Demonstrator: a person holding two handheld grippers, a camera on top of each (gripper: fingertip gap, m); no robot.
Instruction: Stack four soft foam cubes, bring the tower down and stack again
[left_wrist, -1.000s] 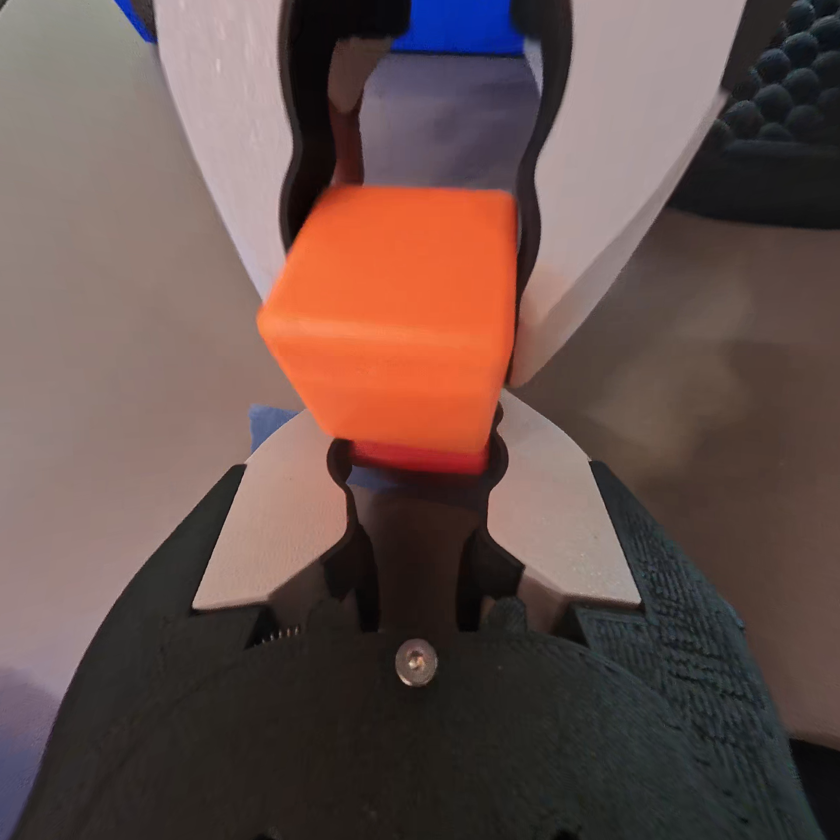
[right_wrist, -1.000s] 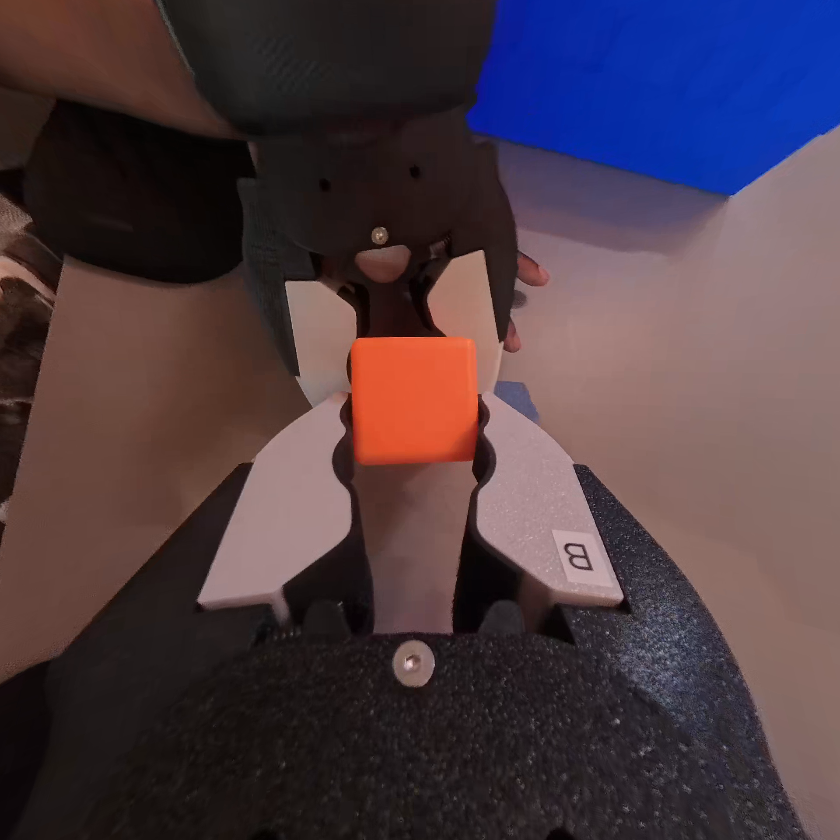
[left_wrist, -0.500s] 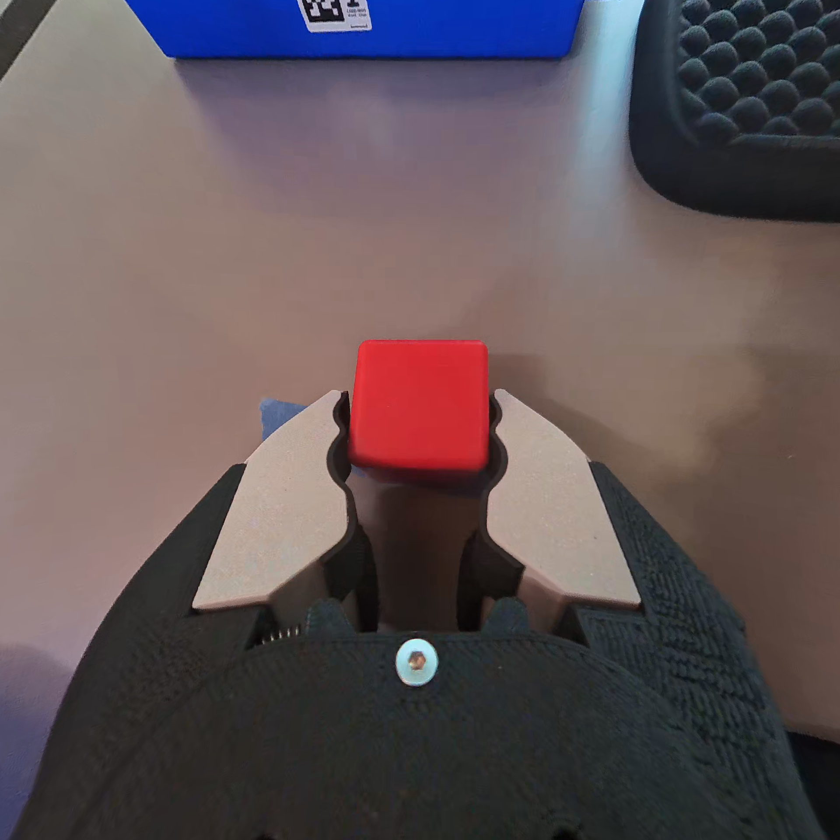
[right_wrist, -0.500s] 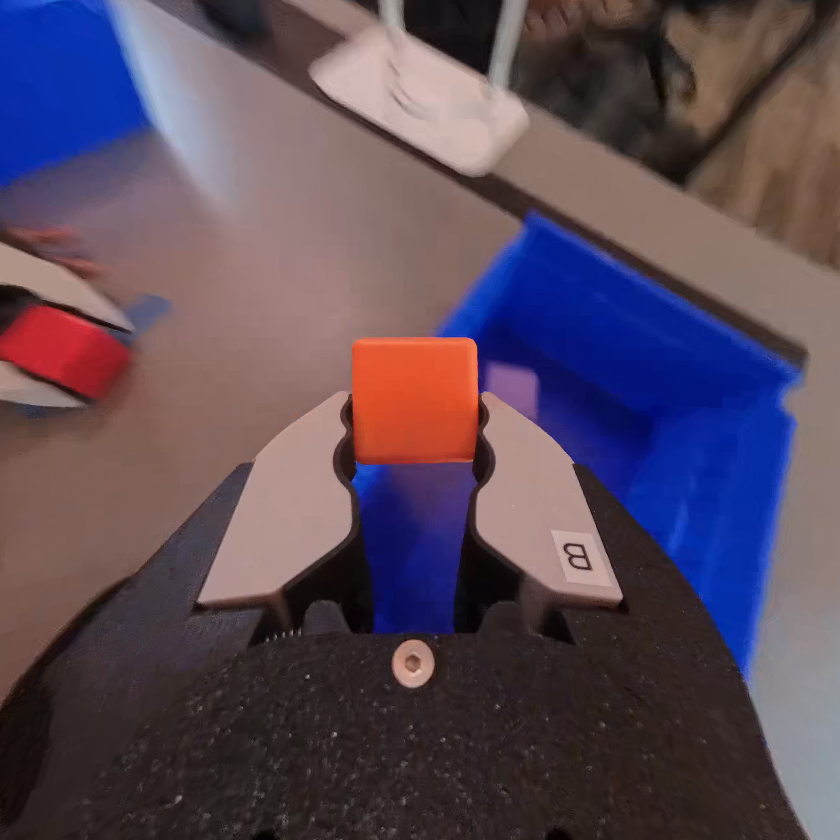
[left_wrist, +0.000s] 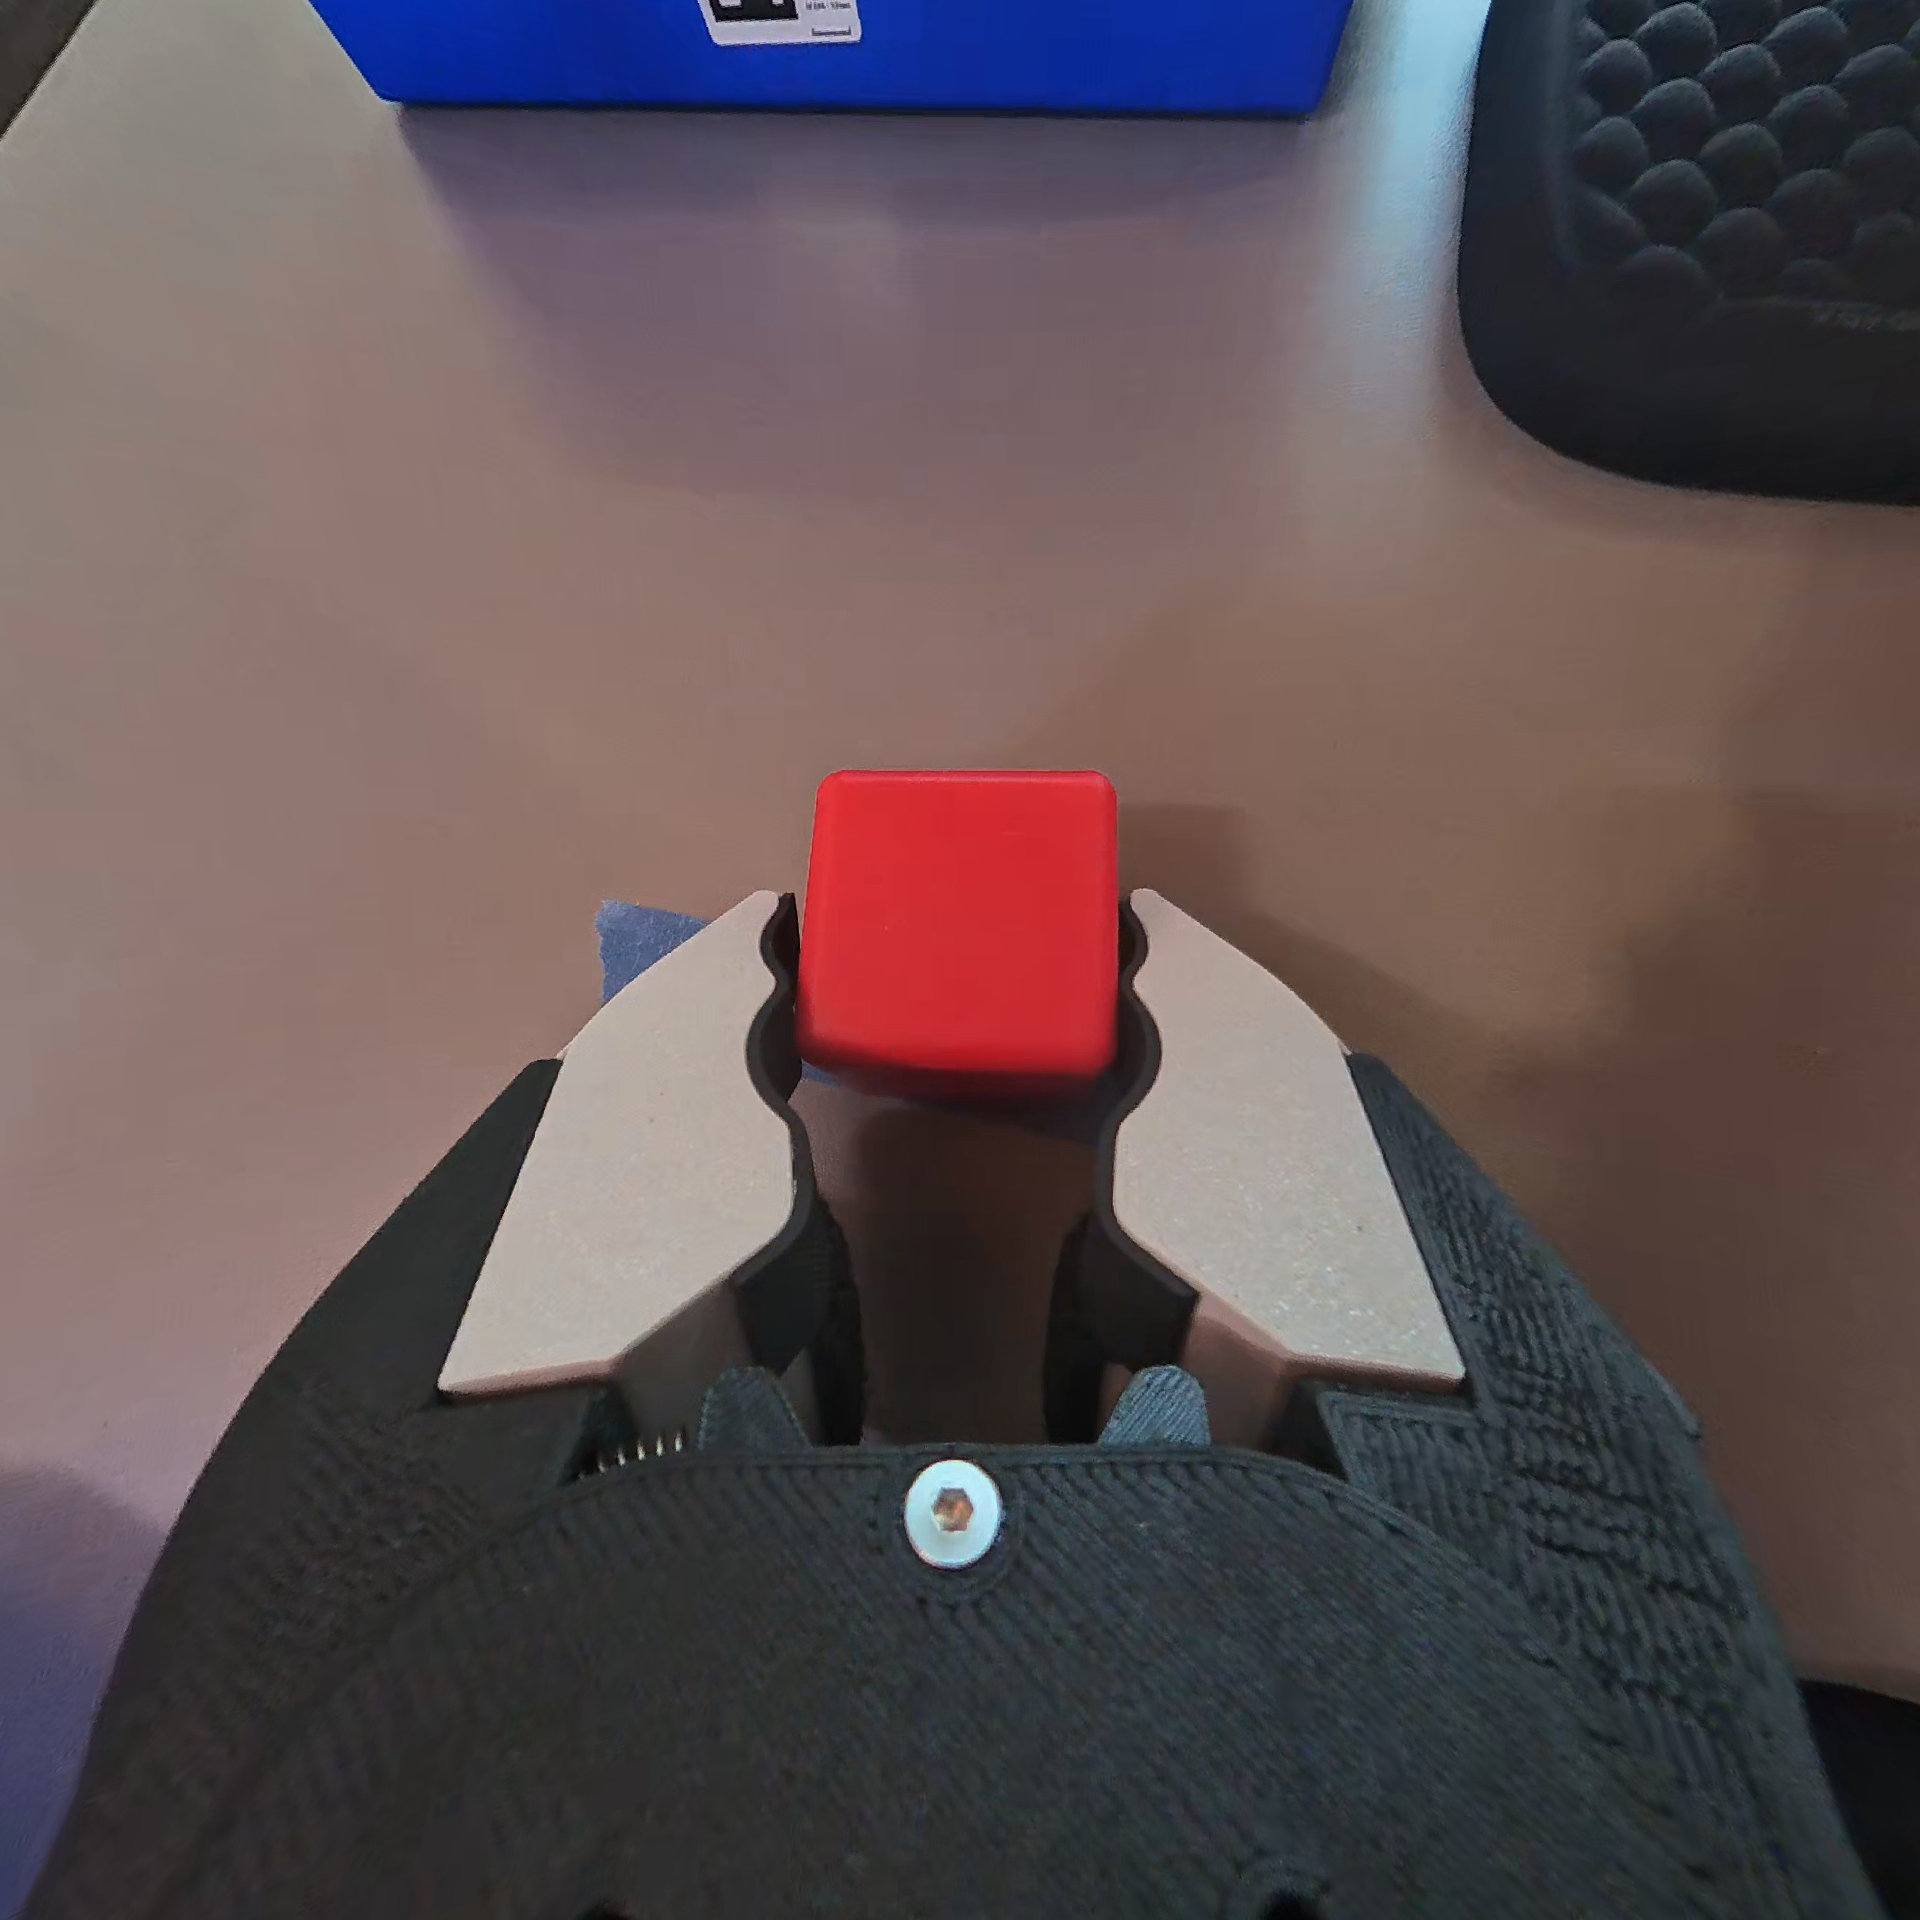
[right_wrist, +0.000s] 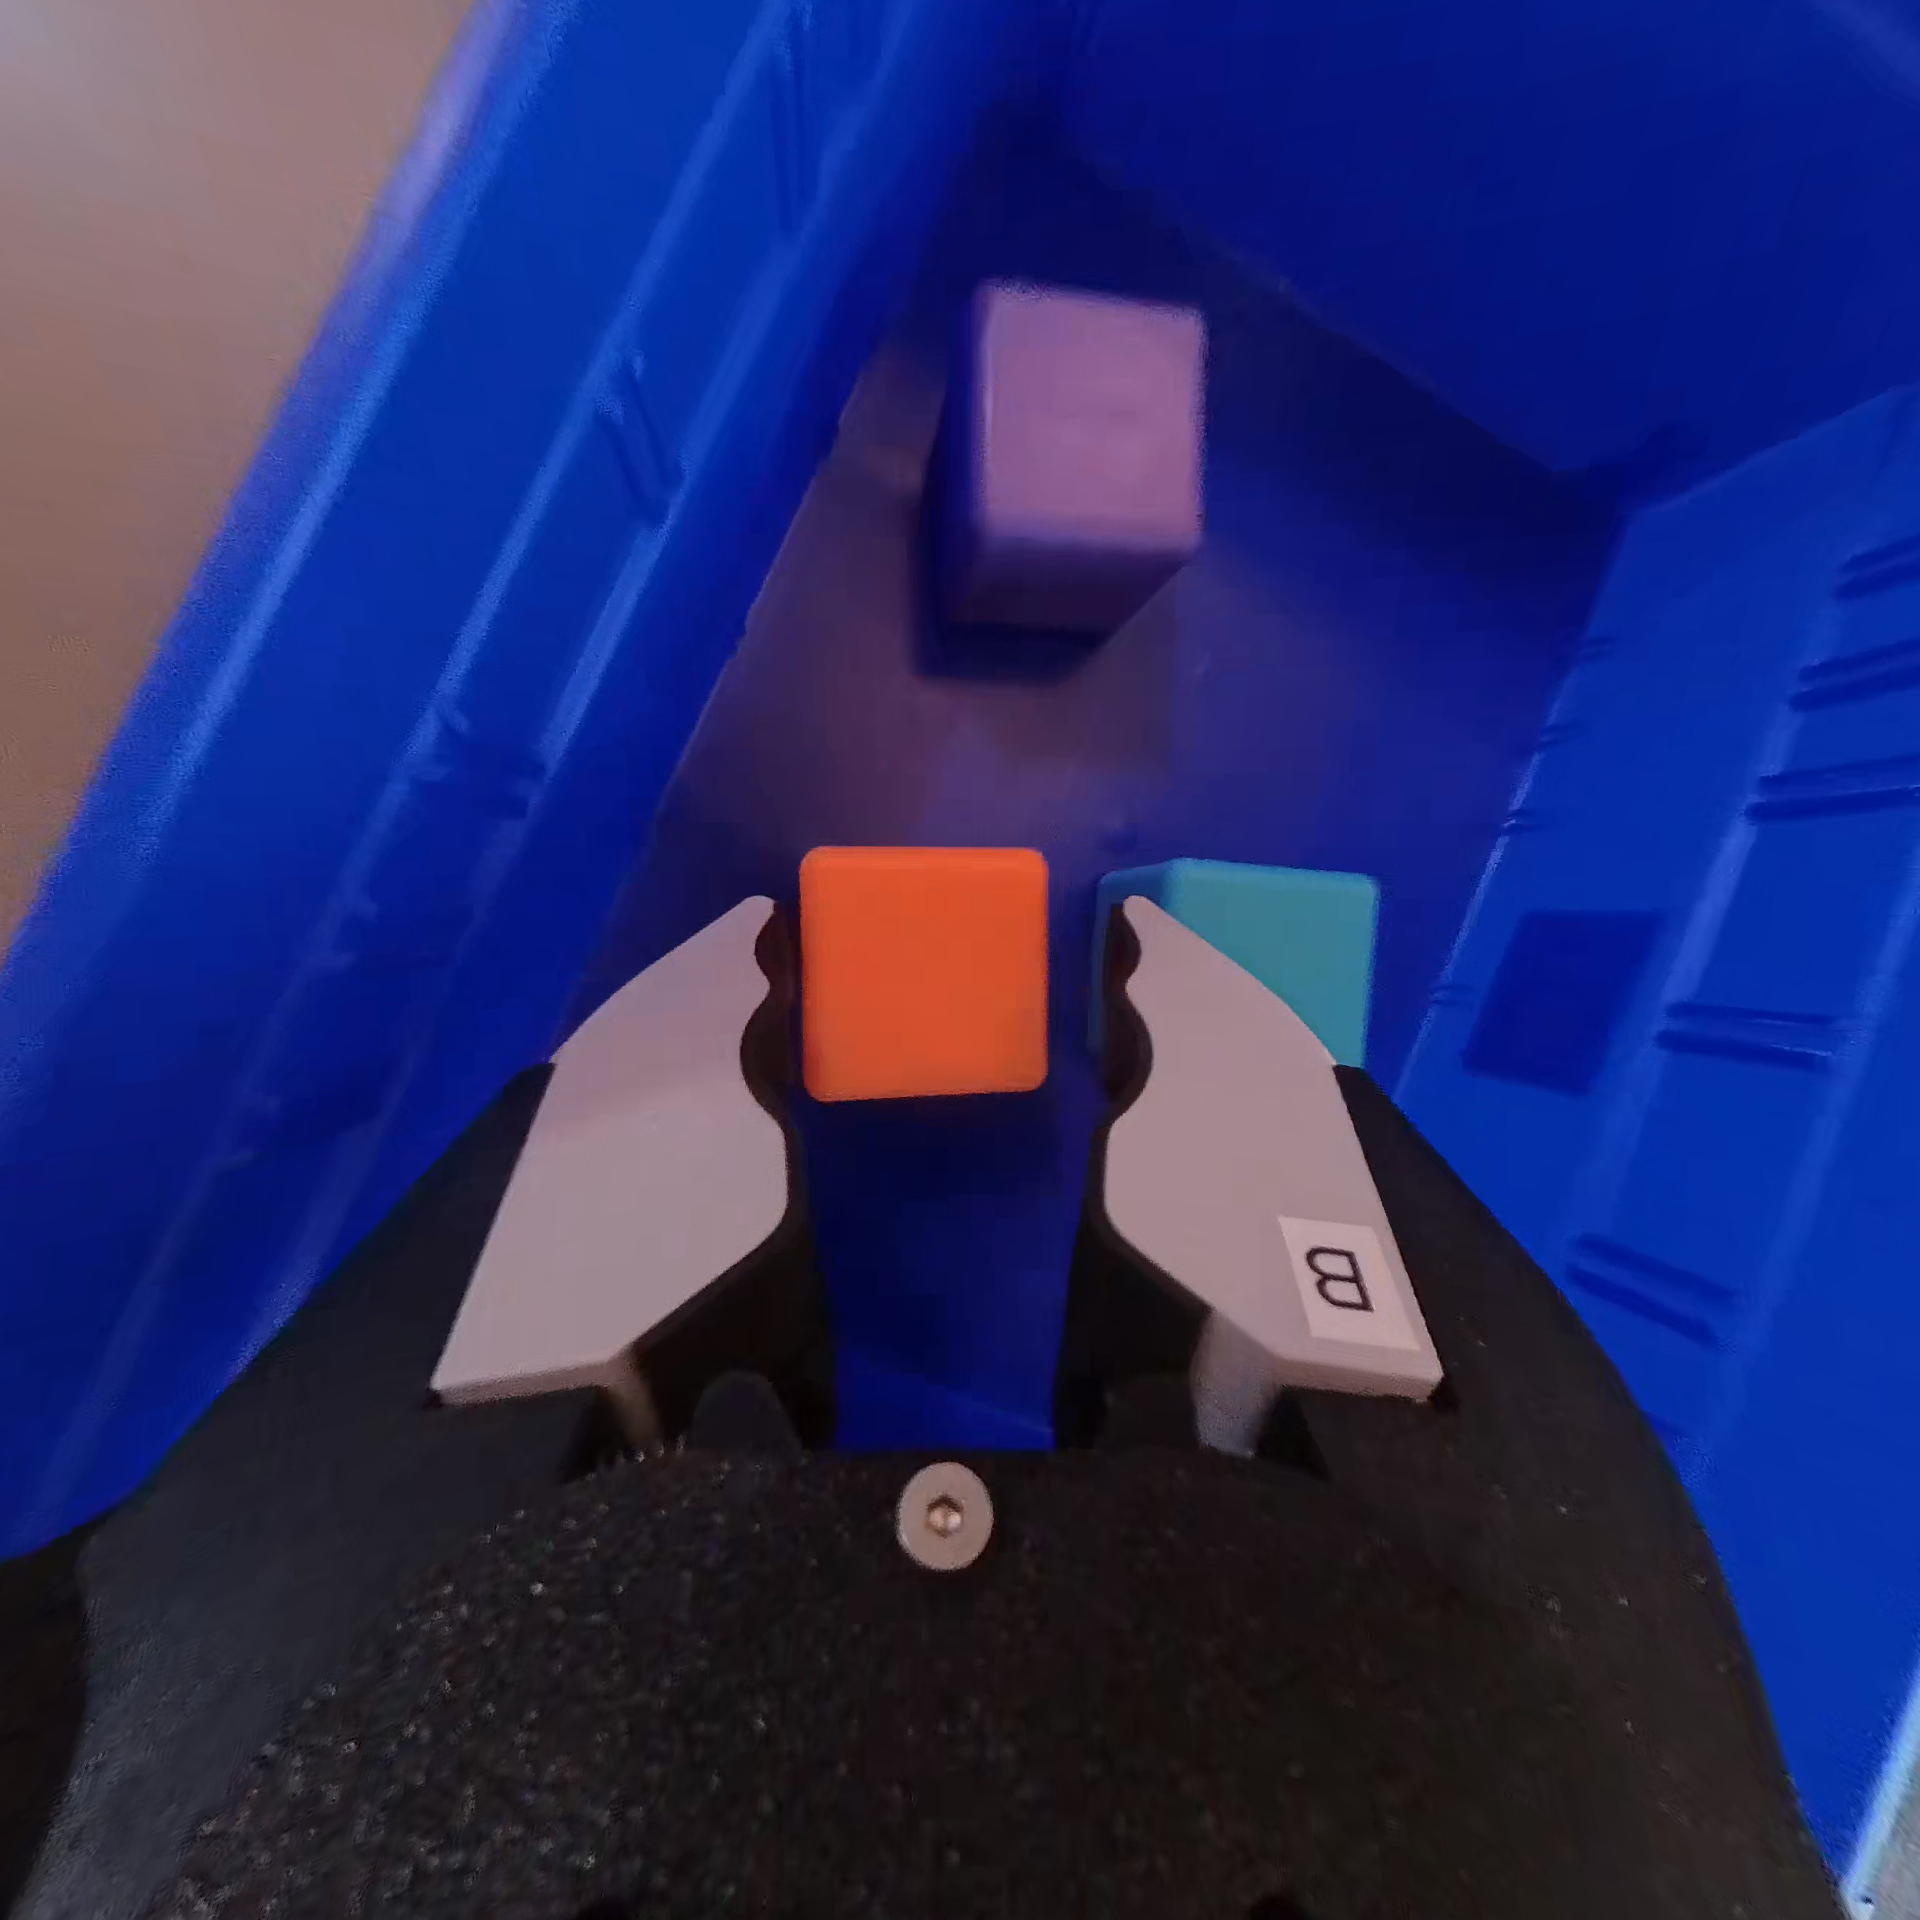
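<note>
- Two claws each carry one cube: your left claw (left_wrist: 958, 961) is pinching the red soft foam cube (left_wrist: 956, 925) by its side faces, just above the brown counter (left_wrist: 520, 571) and a scrap of blue tape (left_wrist: 639, 935).
- Your right claw (right_wrist: 940, 987) has the orange foam cube (right_wrist: 923, 971) between its tips inside the blue plastic bin (right_wrist: 468, 623); a narrow gap shows at the right pad, so the jaws look slightly parted.
- Beside it sits a teal foam cube (right_wrist: 1278, 956); farther back, a purple foam cube (right_wrist: 1086, 447).
- Judging by the material, these are light and squashy: grip opposite flat faces at mid-height, gently.
- Far off lie the bin's outer wall (left_wrist: 831, 52) and a black bumpy mat (left_wrist: 1714, 239).
</note>
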